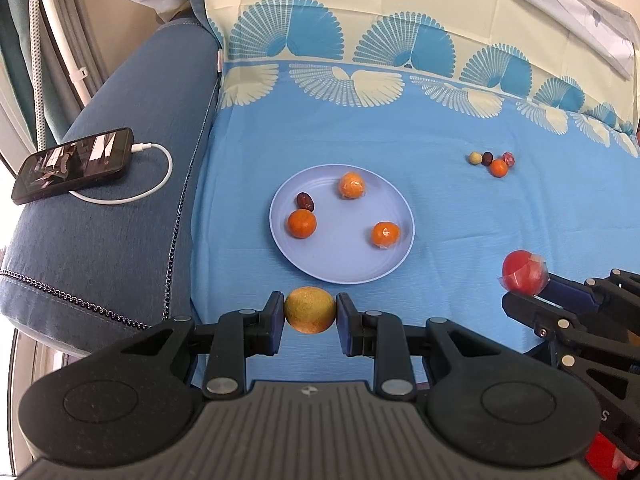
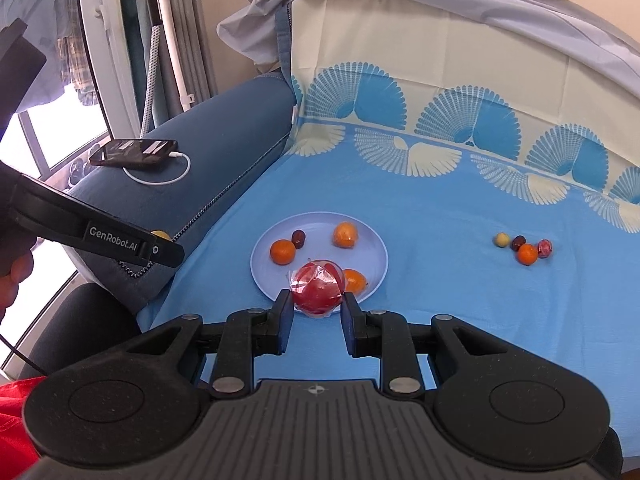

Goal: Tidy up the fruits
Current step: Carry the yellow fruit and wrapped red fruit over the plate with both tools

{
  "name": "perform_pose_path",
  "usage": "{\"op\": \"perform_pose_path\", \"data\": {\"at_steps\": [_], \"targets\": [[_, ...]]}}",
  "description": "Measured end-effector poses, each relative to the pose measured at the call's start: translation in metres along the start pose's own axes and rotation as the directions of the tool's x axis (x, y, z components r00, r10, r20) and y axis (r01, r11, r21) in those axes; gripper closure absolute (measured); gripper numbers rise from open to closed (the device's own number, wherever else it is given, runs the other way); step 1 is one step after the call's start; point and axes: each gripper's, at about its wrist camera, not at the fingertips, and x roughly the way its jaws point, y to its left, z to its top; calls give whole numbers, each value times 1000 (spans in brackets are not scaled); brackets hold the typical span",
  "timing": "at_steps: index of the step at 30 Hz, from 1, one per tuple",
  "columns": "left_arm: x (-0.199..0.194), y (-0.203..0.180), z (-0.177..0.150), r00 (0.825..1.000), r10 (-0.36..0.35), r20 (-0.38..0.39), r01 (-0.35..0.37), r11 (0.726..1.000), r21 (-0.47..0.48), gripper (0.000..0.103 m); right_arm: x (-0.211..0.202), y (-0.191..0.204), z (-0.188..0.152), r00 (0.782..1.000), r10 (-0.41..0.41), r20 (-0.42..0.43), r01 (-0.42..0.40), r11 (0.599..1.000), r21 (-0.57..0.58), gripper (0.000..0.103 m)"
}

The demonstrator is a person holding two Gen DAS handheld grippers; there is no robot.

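Note:
My left gripper [image 1: 310,312] is shut on a yellow-green round fruit [image 1: 310,310], just in front of the pale blue plate [image 1: 352,268]. On the plate lie three orange fruits, two of them in clear wrap [image 1: 352,185], one bare [image 1: 302,223], and a dark date [image 1: 305,201]. My right gripper [image 2: 317,306] is shut on a red fruit in clear wrap [image 2: 317,288], over the plate's [image 2: 260,276] near rim. In the left wrist view that gripper [image 1: 524,290] enters from the right with the red fruit [image 1: 522,270]. A small cluster of loose fruits [image 1: 493,162] lies far right on the cloth.
A blue sofa arm [image 1: 120,216] on the left carries a phone [image 1: 74,164] with a white charging cable [image 1: 160,176]. The blue patterned cloth [image 1: 460,220] covers the seat and backrest. A hand [image 2: 12,280] holds the left gripper's handle at the left edge.

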Motion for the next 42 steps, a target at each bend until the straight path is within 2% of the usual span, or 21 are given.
{"op": "perform_pose_path", "data": {"at_steps": [22, 30, 37, 42], "targets": [[13, 5, 7, 1000, 4, -25, -4, 1000, -27, 73, 15, -2, 2, 999, 12, -44, -12, 1000, -6, 76], [26, 13, 22, 999, -16, -31, 14, 998, -59, 73, 31, -8, 16, 999, -3, -37, 3, 1000, 0, 76], [53, 12, 41, 999, -37, -34, 34, 997, -69, 73, 58, -17, 28, 999, -20, -48, 19, 1000, -18, 76], [84, 6, 56, 998, -47, -45, 43, 996, -73, 73, 93, -24, 33, 996, -27, -90, 26, 1000, -10, 76]]}}
